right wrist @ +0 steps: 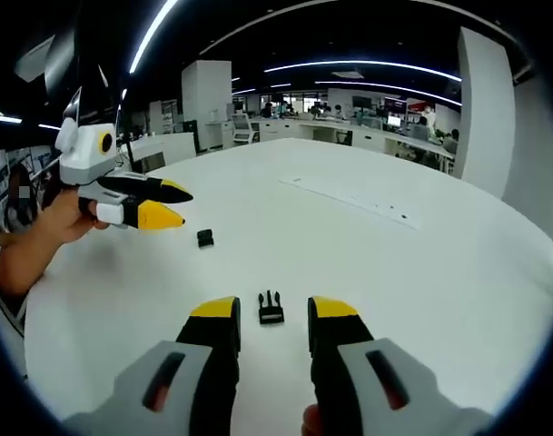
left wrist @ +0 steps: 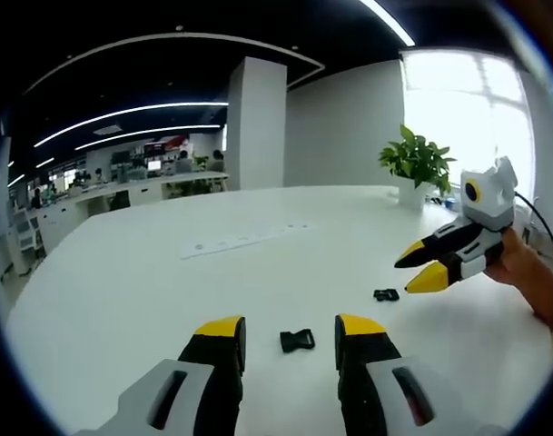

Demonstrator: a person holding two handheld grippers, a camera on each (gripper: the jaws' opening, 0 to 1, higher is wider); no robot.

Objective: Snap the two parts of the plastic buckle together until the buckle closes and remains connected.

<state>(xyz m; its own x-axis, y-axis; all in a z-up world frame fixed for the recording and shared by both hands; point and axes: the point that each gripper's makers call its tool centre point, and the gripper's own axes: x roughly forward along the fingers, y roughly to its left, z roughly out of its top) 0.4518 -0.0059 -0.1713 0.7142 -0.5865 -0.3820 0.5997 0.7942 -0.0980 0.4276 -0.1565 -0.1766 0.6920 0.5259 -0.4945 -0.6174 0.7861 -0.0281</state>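
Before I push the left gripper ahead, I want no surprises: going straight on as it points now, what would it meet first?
Probably the black buckle half on the white table, lying just ahead between the open jaws of the left gripper. Depth is hard to judge, so it could pass above it.

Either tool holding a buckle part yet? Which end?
Nothing is held. The left tool and right tool are both open, and the two black plastic buckle halves lie loose on the white table.
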